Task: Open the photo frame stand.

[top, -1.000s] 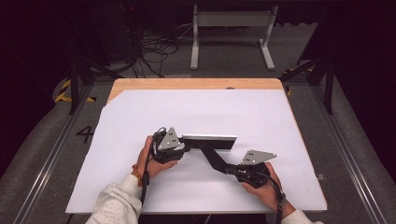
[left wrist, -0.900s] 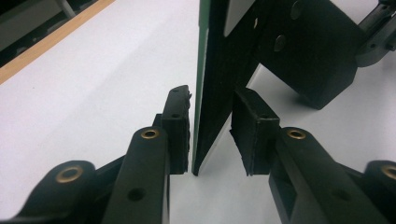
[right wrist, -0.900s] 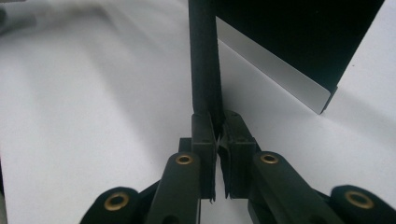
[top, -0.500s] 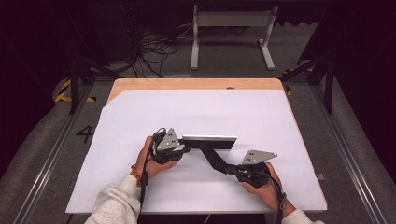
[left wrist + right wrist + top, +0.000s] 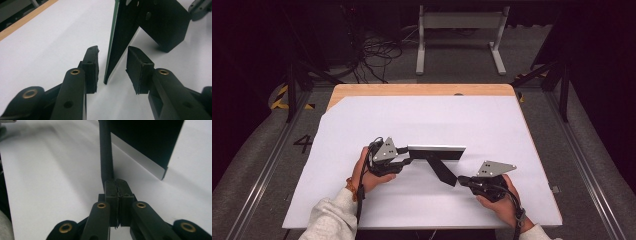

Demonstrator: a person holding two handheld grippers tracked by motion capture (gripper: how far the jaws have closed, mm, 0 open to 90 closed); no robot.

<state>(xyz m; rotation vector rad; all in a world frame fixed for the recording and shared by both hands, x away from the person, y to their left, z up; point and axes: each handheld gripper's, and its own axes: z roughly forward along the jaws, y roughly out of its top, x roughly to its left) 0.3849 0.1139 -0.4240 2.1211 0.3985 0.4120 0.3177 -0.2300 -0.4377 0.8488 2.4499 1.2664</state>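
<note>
A thin black panel (image 5: 437, 151) stands on edge on the white table top (image 5: 472, 120); its green edge shows in the left gripper view (image 5: 111, 50). A black leg piece (image 5: 443, 171) runs slantwise from it toward my right hand. My left gripper (image 5: 408, 152) straddles the panel's left end. Its jaws have just been opening, and the pads (image 5: 91, 67) stand clear of the panel between them. My right gripper (image 5: 460, 180) is shut, pads pressed together (image 5: 116, 182), with its tips at the near end of the leg (image 5: 106, 152). I cannot tell whether it pinches anything.
White sheet covers the table, with a wooden strip (image 5: 422, 90) bare along the far edge. A grey stand (image 5: 459, 30) and cables (image 5: 377, 50) sit on the floor beyond. Metal rails (image 5: 582, 165) flank the table.
</note>
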